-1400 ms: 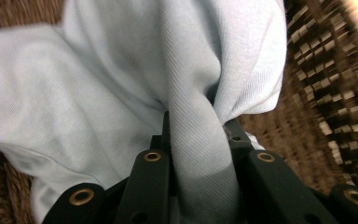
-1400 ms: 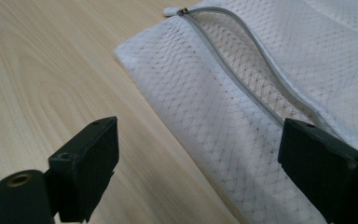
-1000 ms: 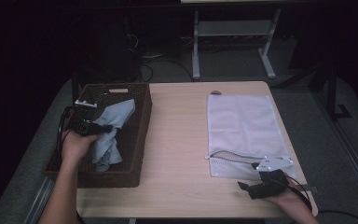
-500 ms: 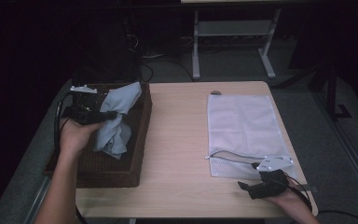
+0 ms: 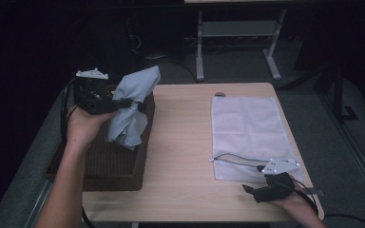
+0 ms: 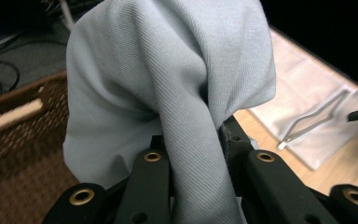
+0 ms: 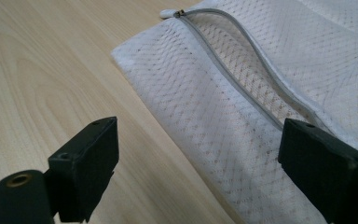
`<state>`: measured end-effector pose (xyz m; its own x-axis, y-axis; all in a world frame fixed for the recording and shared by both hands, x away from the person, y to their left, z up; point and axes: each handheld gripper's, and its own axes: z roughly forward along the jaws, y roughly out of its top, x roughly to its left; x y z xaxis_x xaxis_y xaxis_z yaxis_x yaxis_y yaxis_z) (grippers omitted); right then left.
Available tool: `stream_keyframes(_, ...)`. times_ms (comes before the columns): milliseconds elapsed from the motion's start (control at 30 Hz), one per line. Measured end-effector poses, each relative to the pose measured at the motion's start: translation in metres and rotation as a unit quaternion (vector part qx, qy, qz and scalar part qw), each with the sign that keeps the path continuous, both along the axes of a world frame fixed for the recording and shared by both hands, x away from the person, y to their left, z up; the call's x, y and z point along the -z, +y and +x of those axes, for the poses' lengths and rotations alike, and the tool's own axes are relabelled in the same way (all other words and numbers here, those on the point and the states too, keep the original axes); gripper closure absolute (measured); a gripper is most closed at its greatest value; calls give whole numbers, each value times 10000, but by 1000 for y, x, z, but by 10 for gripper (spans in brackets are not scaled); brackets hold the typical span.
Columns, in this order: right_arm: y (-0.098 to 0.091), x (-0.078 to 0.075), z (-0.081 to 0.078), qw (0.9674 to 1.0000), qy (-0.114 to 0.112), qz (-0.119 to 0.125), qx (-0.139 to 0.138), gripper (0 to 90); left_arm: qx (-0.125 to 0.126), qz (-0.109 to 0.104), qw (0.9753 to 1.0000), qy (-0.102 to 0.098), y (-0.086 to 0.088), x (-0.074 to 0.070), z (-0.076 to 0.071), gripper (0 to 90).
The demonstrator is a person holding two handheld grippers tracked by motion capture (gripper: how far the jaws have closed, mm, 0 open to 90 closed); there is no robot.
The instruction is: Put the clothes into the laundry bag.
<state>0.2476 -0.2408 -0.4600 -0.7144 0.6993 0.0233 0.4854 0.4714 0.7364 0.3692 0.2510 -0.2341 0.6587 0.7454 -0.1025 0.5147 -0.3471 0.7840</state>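
A pale blue cloth hangs bunched above the brown wicker basket at the table's left. My left gripper is shut on the cloth; in the left gripper view the fabric runs between the two black jaws and drapes over them. A white mesh laundry bag lies flat at the right, its grey zipper partly undone. My right gripper rests near the table's front edge by the bag's near corner, open, its jaws spanning the bag's edge without pressing on it.
The wooden table is bare between basket and bag. Beyond the far edge stand white metal frame legs on a dark floor with cables. The basket sits at the table's left edge.
The left gripper has risen out of the basket with the blue cloth, which now hangs above the rim. The right gripper has stayed put by the bag.
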Motion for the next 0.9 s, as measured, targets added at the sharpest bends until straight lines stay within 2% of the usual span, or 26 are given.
stream_keyframes(200,-1,0,0,10000,-6,-1,5,115,326,-206,9992,-139,-22,-16,-3,760)
stream_keyframes(400,-1,0,0,10000,-10,2,-2,115,598,-287,9977,-146,-44,-17,-6,760)
stream_keyframes(533,-1,0,-1,10000,-16,7,7,115,758,-258,9968,-64,-58,-8,-5,760)
stream_keyframes(633,-2,0,-1,10000,-11,7,13,115,834,-242,9962,73,-66,4,-2,760)
stream_keyframes(800,-2,0,0,10000,-17,7,10,115,882,-23,9955,340,-75,30,6,760)
stream_keyframes(900,-2,0,0,10000,-7,7,9,115,909,23,9945,528,-77,49,12,759)
